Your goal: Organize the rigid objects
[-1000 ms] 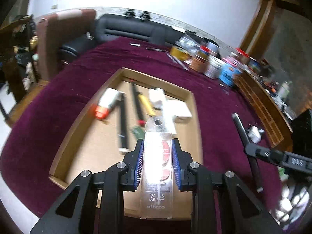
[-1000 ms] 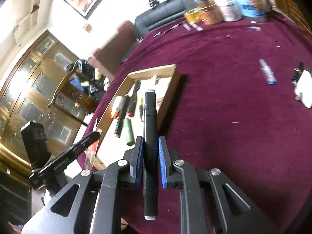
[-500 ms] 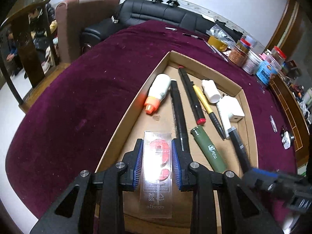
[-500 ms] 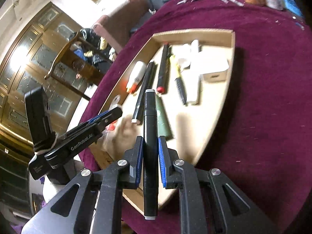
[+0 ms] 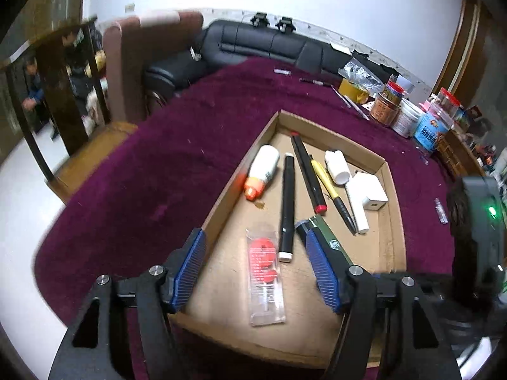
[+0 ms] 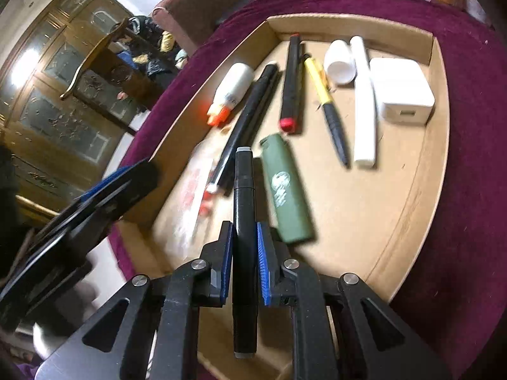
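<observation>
Right wrist view: right gripper (image 6: 244,250) jaws pinching black cylindrical marker (image 6: 243,196), long axis along fingers, grey tip toward tray's far wall, over shallow cardboard tray (image 6: 439,145) on maroon-cloth surface (image 6: 475,190). Left gripper (image 5: 258,266) jaws just been opening — now spread, clear flat plastic packet with red discs (image 5: 264,272) lying loose between them, lengthwise on tray floor. Bare floor at right — green lighter (image 6: 286,190) beside marker.
</observation>
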`<state>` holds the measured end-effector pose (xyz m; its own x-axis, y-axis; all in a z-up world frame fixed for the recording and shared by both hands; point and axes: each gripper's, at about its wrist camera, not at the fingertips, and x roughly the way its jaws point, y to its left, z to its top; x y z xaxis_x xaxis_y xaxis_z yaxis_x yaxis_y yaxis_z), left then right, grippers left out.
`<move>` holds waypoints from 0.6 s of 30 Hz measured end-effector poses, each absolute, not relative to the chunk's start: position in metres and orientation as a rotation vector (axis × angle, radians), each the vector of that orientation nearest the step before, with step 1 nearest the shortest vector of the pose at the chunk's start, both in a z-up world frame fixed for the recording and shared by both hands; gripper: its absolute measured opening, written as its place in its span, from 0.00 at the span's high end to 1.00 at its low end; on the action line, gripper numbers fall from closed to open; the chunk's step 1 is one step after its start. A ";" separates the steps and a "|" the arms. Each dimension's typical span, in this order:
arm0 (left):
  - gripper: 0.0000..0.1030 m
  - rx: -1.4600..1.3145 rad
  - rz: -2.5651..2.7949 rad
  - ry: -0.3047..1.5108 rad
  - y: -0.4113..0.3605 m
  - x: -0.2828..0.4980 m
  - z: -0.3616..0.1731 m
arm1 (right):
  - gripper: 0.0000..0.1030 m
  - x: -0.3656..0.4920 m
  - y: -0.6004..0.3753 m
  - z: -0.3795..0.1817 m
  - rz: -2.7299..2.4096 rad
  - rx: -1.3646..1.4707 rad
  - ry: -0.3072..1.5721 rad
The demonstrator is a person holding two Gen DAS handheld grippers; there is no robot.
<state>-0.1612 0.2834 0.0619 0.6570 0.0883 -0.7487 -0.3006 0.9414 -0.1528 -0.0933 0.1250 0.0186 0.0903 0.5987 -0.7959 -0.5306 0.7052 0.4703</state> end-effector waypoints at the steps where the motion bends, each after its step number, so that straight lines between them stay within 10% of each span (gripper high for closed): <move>1: 0.40 -0.239 0.245 0.812 0.280 -0.163 0.065 | 0.87 -0.091 0.126 0.020 0.824 0.053 1.199; 18: 0.31 -0.088 0.349 0.776 0.259 -0.167 0.071 | 0.81 -0.104 0.078 0.048 0.773 0.140 1.045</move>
